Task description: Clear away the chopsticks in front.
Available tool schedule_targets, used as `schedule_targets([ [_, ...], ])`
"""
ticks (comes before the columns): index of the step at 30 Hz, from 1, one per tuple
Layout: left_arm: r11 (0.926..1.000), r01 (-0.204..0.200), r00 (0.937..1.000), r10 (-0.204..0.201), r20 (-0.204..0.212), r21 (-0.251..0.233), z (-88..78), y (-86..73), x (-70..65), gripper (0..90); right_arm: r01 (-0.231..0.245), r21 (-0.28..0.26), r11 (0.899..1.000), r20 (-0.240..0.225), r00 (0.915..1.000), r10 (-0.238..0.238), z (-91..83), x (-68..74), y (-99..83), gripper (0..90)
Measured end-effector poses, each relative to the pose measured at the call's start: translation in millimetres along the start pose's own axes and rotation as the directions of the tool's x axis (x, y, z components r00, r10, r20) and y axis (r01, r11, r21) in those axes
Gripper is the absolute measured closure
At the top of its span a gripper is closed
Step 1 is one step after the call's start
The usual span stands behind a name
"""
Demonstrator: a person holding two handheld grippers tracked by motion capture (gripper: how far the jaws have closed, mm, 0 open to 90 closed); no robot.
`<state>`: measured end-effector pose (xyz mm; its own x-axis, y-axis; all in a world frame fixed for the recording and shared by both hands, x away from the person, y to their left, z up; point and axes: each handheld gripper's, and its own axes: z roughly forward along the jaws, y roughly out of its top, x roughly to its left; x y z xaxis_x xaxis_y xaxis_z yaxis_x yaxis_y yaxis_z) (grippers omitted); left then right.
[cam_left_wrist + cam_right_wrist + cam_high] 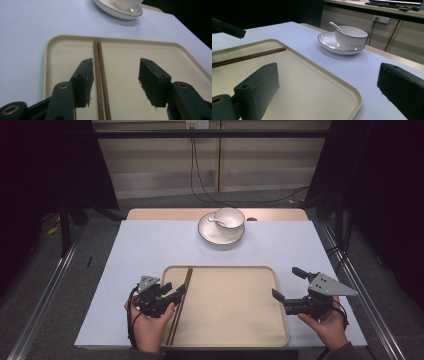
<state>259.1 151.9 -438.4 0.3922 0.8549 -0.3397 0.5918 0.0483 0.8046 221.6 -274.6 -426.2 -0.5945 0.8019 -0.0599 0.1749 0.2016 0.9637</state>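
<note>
Left gripper (172, 292) sits over the tray's (250, 330) left edge, at about 8 o'clock on the table (145, 245), held in the person's left hand (150, 325). Its jaws stand roughly half open with nothing clamped between them. In the left gripper view the gripper (115, 75) looks down on the chopsticks (101, 75), which lie flat on the tray (62, 45) just inside the left-hand jaw, the pads not pressing on them.

Chopsticks (181, 302): a brown pair, side by side and touching, lying along the tray's left side, running from about 12 to 6 o'clock, slightly slanted.

Right gripper (287, 285) hangs over the tray's right rim at about 4 o'clock on the table, in the right hand (325, 325). Jaws wide apart, nothing between them. In the right gripper view (327, 85) one jaw sits above the tray (332, 85), the other above the table (367, 67).

At 12 o'clock, well apart from the tray: a white plate (212, 234) bearing a white bowl (230, 219), with a white spoon (216, 220) resting in the bowl, handle tilted out over its rim. The same set shows in the right gripper view: plate (329, 42), bowl (350, 37), spoon (335, 26).
</note>
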Motion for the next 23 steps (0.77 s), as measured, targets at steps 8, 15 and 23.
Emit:
schedule_targets([
  [8, 0.9933, -0.082, 0.9949, 0.086, 0.052, -0.081, -1.7, 8.7, 2.8, 21.9, 0.002, 0.004, 1.0, -0.004, 1.0, -0.002, -0.1, -0.6, -0.3, 3.4],
  [15, 0.9805, -0.129, 0.9882, 0.14, 0.062, -0.148, -5.0, 9.9, 6.3, 13.4, 0.0, 0.007, 1.0, 0.001, 1.0, 0.0, -0.5, -0.6, -0.3, 3.4],
  [23, 0.9777, -0.137, 0.9875, 0.147, 0.056, -0.159, -4.5, 11.1, 7.3, 10.1, -0.003, 0.008, 1.0, -0.001, 1.0, 0.003, -0.1, -0.6, -0.4, 3.4],
])
